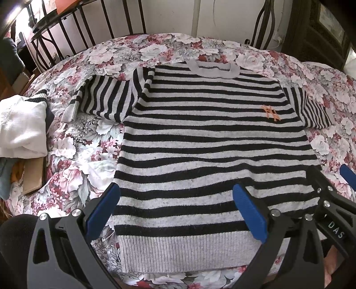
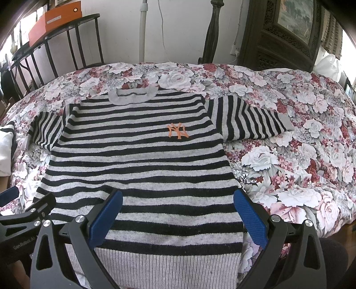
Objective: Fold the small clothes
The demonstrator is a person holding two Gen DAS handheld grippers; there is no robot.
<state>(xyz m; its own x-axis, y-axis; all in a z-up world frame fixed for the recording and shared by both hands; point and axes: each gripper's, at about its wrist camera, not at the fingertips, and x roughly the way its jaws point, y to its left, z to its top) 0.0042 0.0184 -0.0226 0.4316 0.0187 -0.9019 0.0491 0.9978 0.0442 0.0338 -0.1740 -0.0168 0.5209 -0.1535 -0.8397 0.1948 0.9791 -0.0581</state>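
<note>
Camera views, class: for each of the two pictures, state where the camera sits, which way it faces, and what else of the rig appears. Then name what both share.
Left wrist: on the left gripper, near the hem's left corner, facing the collar; the right gripper shows at right.
Right wrist: on the right gripper, near the hem's right corner, facing likewise; the left gripper shows at left.
Shared: the striped sweater, its orange logo, the floral bedspread.

Background is pretty busy: the bed has a floral bedspread [image 2: 289,133] with big white and pink roses all over. Behind it there's a black metal bed frame [image 1: 73,29] against a white wall [image 2: 182,29]. An orange box [image 2: 55,19] sits up in the far left corner, and a dark carved wooden screen [image 2: 282,33] with a painted panel stands on the right. Some folded white fabric [image 1: 22,126] lies at the bed's left edge.
</note>
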